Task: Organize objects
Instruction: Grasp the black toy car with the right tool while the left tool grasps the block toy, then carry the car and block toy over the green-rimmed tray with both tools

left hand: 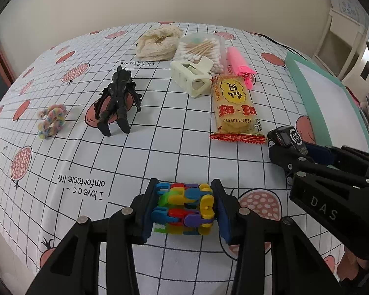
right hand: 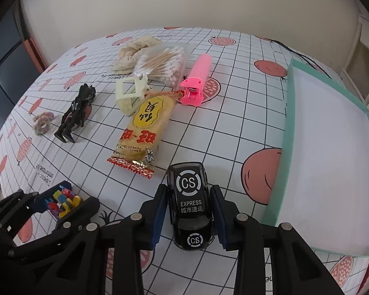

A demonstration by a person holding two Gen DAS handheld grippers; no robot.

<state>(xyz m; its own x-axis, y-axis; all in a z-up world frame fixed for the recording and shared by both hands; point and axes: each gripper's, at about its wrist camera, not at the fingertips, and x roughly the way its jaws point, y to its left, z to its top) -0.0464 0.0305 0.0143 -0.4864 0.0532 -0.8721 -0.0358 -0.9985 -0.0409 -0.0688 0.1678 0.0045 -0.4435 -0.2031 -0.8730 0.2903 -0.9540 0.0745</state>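
My left gripper (left hand: 185, 183) is shut on a multicoloured linked-chain toy (left hand: 184, 209), low over the checked tablecloth; the right wrist view shows the same gripper (right hand: 77, 193) and toy (right hand: 62, 201) at lower left. My right gripper (right hand: 189, 188) is shut on a black toy car (right hand: 190, 196) marked "CS EXPRESS", its blue pads (right hand: 160, 217) pressed on both flanks. In the left wrist view the right gripper (left hand: 286, 147) and the car (left hand: 284, 135) sit at the right. A teal-rimmed white tray (right hand: 289, 127) lies just right of the car.
On the cloth beyond lie a yellow snack packet (right hand: 141, 132), a pink hair roller clip (right hand: 196, 81), a bag of cotton swabs (right hand: 163, 64), a cream claw clip (right hand: 130, 93), a beige scrunchie (left hand: 158, 41), a black figurine (left hand: 118, 100) and a pastel scrunchie (left hand: 52, 120).
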